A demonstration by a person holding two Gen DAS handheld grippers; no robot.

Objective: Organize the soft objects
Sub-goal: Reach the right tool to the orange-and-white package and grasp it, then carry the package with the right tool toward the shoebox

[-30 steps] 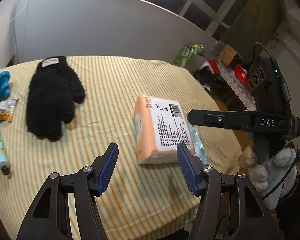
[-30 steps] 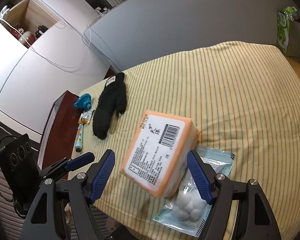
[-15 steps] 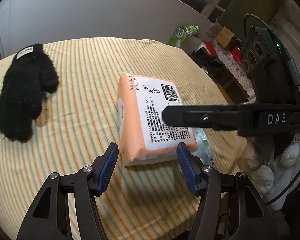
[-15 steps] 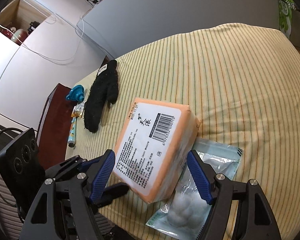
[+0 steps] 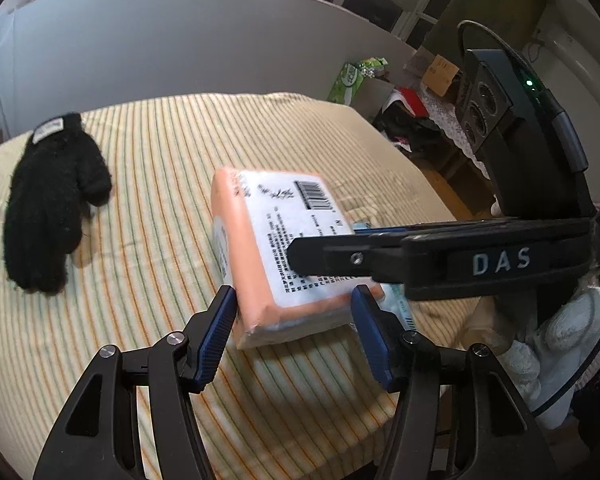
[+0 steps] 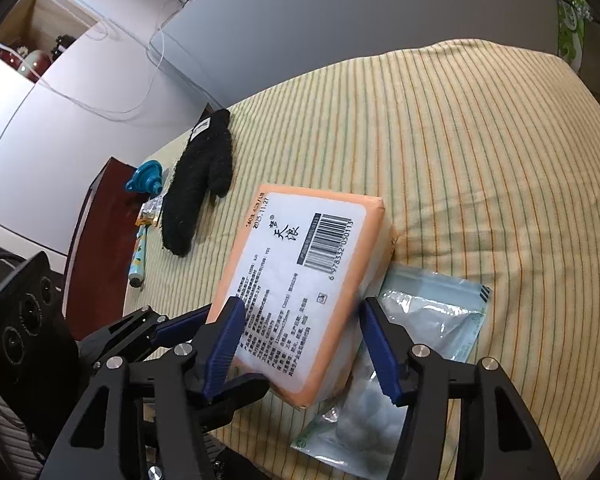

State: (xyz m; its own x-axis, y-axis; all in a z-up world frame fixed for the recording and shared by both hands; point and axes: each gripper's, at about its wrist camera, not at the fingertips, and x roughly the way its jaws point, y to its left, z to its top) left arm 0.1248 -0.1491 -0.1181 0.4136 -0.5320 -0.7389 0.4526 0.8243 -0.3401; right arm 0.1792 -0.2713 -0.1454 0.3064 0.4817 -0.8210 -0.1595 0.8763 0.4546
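Note:
An orange tissue pack (image 5: 278,248) with a white label lies on the striped yellow cloth (image 5: 172,168), partly over a clear bag of cotton balls (image 6: 412,344). My left gripper (image 5: 296,332) is open, its blue pads either side of the pack's near corner. My right gripper (image 6: 304,344) is open and straddles the pack (image 6: 300,288) from the other side; its finger crosses the left wrist view (image 5: 380,258). A black glove (image 5: 52,204) lies flat at the left, also in the right wrist view (image 6: 200,176).
A blue plastic piece (image 6: 146,178), a snack wrapper (image 6: 150,214) and a patterned tube (image 6: 138,260) lie by the table's far-left edge. A grey panel (image 5: 160,48) stands behind the table. A green tissue box (image 5: 352,80) and clutter sit beyond the right edge.
Both grippers have moved in on the tissue pack, which now sits between each pair of open fingers. The pack, glove and bag have not moved.

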